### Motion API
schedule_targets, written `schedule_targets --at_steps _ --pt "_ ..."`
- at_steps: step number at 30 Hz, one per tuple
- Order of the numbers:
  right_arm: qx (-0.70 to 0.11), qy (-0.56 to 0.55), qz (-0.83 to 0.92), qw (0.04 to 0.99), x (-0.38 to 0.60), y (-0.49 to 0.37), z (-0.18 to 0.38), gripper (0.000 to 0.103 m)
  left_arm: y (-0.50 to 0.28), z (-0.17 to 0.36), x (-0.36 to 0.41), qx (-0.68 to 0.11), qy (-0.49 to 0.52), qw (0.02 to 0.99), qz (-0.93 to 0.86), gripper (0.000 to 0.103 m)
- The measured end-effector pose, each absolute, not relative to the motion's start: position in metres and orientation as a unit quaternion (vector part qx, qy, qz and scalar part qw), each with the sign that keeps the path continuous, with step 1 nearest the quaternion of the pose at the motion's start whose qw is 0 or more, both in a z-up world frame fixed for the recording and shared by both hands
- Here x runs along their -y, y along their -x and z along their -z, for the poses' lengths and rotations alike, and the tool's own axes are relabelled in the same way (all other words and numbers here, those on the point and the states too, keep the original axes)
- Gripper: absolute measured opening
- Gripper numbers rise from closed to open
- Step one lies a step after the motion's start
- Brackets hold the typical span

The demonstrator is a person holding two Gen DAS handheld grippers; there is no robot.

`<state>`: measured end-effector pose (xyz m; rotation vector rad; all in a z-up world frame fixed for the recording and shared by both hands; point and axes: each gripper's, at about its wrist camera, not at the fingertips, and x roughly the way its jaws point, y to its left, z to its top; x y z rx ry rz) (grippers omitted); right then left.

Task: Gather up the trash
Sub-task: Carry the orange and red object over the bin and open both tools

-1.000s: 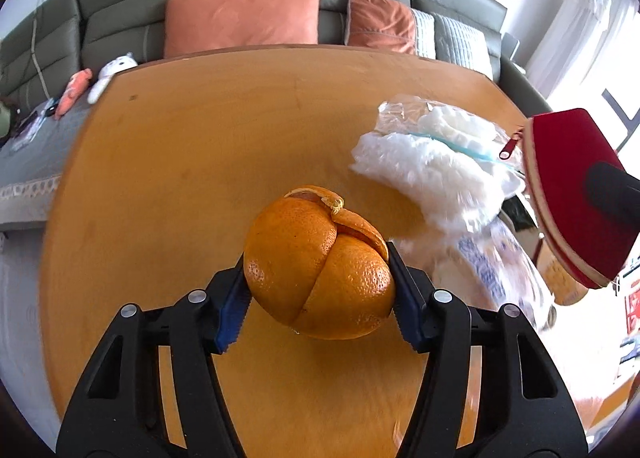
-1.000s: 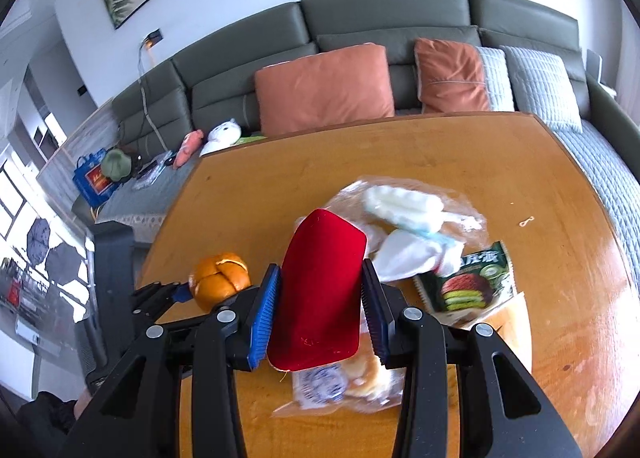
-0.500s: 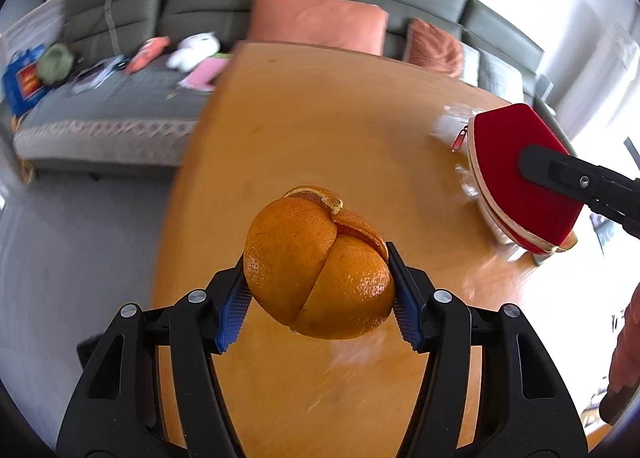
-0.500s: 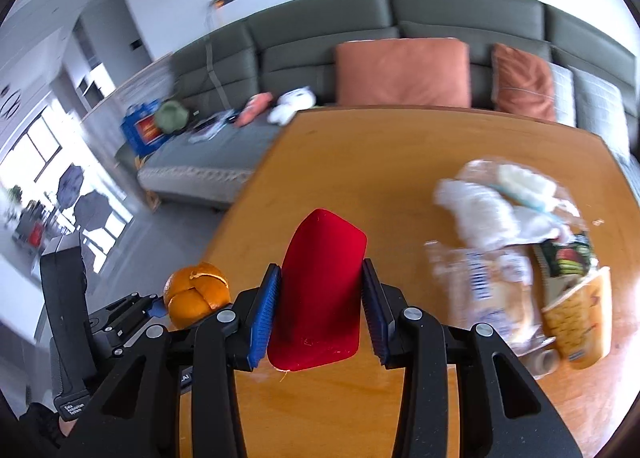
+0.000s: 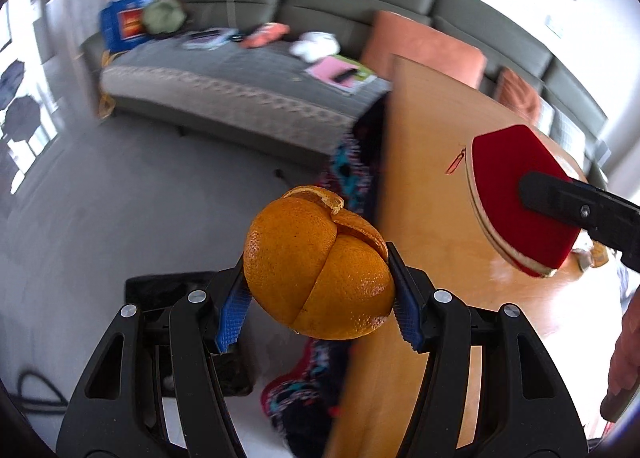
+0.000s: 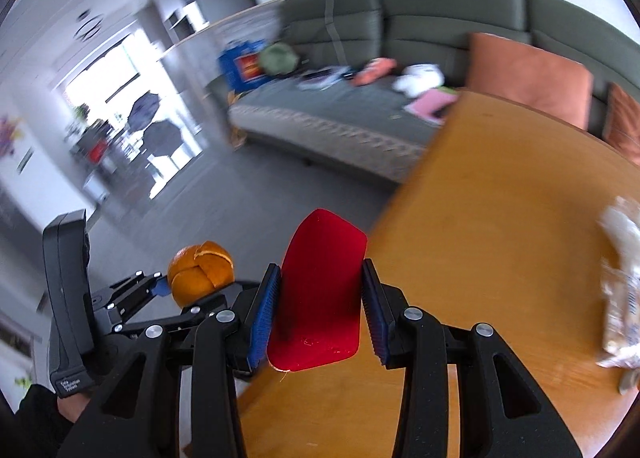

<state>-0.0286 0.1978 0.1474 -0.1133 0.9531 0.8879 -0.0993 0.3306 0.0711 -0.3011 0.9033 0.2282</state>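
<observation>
The left gripper holds an orange in the lower middle of the left view. Its jaws are spread as wide as the fruit, and the blue pads press on both sides of it. The orange has cut lines in its skin, and a bit of peel curls up at the top. It hangs in the air over the grey floor, just left of the edge of the wooden surface. A black box sits on the floor behind the left jaw, low in the frame.

The right gripper holds a red pouch in the lower middle of the right view. Its jaws are partly open and pinch the pouch from both sides. The pouch stands up tall between them, above the near left edge of the surface. In the left view the same pouch shows at the right of the frame, with a pale zip edge and a small red pull tab.

In the right view the orange shows at the lower left, with the left gripper around it. A crumpled clear bag lies on the surface at the right edge of the frame, but it is blurry.

A grey sofa runs across the top of both views. A big orange cushion leans on it in the upper right. A blue bag sits at the upper left.
</observation>
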Motion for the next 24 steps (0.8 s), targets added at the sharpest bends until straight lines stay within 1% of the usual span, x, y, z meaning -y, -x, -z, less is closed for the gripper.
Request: schedule_targets --at_steps 16,18,19,20,21,22,24 --pt "-0.454 0.129 -0.533 0.702 -0.361 0.107 -0.124 0.043 0.213 -0.035 -0.453 -0.440 0.233 0.829 -0.255 0.060" --pt "-0.455 0.132 -0.544 0.692 -0.378 0.115 -0.119 0.044 0.225 -0.029 -0.468 -0.443 0.244 0.818 -0.274 0.060" --pt "-0.458 0.132 -0.552 0.685 -0.388 0.118 -0.117 0.046 0.230 -0.026 -0.474 -0.444 0.249 0.814 -0.281 0.061" --pt "-0.461 0.134 -0.555 0.680 -0.395 0.119 -0.115 0.057 0.236 -0.022 -0.482 -0.447 0.257 0.806 -0.290 0.069" --pt "-0.463 0.138 -0.552 0.679 -0.406 0.121 -0.113 0.065 0.242 -0.020 -0.490 -0.447 0.265 0.798 -0.306 0.091" --pt "-0.459 0.142 -0.549 0.684 -0.414 0.123 -0.112 0.076 0.248 -0.020 -0.496 -0.439 0.268 0.793 -0.326 0.098" --pt "-0.454 0.153 -0.548 0.686 -0.425 0.129 -0.110 0.076 0.257 -0.022 -0.508 -0.424 0.275 0.791 -0.345 0.097"
